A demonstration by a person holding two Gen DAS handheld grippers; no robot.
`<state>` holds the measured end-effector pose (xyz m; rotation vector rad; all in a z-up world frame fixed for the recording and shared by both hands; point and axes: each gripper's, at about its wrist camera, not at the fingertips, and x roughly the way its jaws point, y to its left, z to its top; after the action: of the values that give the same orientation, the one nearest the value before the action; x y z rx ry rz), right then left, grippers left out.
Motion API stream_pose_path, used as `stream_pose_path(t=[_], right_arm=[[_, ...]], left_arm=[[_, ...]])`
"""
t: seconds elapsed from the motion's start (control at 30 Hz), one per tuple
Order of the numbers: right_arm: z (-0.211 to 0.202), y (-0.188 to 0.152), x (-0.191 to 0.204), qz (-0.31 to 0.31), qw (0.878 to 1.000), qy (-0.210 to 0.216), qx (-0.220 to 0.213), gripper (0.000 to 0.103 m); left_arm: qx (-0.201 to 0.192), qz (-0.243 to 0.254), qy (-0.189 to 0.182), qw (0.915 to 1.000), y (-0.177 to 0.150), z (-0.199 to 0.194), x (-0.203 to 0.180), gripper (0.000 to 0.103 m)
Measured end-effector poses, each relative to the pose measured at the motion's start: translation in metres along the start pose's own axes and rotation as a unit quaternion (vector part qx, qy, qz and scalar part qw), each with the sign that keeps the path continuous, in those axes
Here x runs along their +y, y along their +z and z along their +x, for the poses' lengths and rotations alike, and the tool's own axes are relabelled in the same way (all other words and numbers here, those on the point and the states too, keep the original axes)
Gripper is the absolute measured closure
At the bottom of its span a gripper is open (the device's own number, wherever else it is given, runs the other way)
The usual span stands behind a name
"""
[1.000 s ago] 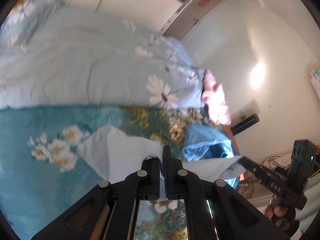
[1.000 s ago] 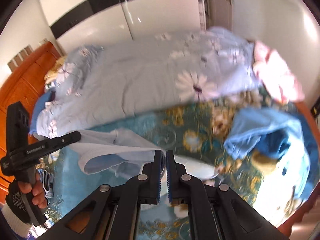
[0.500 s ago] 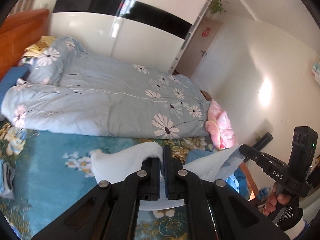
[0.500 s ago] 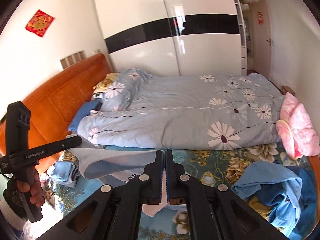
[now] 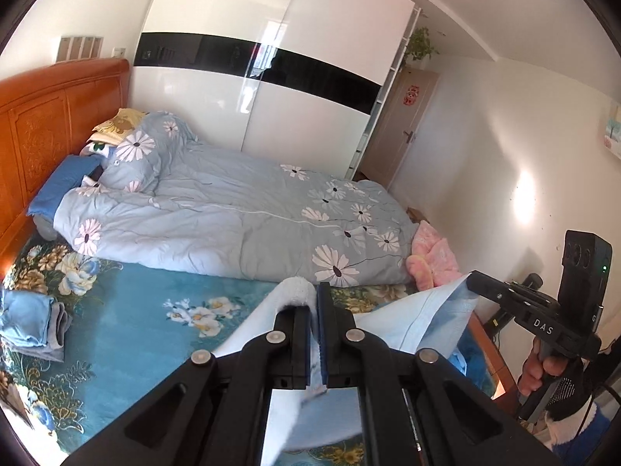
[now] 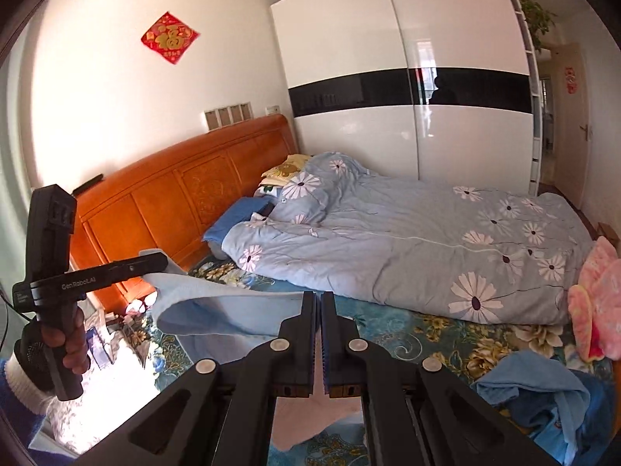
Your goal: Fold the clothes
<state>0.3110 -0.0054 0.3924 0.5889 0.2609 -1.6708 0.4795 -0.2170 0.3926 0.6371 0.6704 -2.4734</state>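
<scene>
Holding a pale blue garment [image 5: 423, 322] up between us, we have it clear of the bed [image 5: 128, 303], stretched in the air above the teal sheet. Our left gripper [image 5: 314, 303] is clamped on one edge, cloth bunched over its tips; our right gripper [image 6: 319, 306] is likewise pinched shut on the other edge, fabric hanging below its jaws. The garment's long axis runs side to side from one gripper to the other, sagging in the middle, and each gripper sits at its own end, so neither is nearer the whole. It hangs in front of us, with the open sheet below and ahead. We judge the coming move turns on that span: both ends level and taut before any lowering or folding. A pile of blue clothes [image 6: 543, 400] lies to the right, folded ones [image 5: 27, 320] to the left.
</scene>
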Motion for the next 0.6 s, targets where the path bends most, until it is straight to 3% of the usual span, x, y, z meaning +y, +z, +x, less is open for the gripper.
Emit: stream_pose_path(t=[0.27,0.6], right_arm=[[0.09,-0.015,-0.009,0.018,0.996,-0.014,0.089,0.101],[0.229,-0.025,-0.028,0.063,0.977,-0.055,0.199,0.101]], left_arm=[[0.063,-0.062,0.012,0.996,-0.028,0.064,0.061,0.099],[0.151,-0.083,-0.005,0.9851,-0.015,0.174,0.143,0.099]])
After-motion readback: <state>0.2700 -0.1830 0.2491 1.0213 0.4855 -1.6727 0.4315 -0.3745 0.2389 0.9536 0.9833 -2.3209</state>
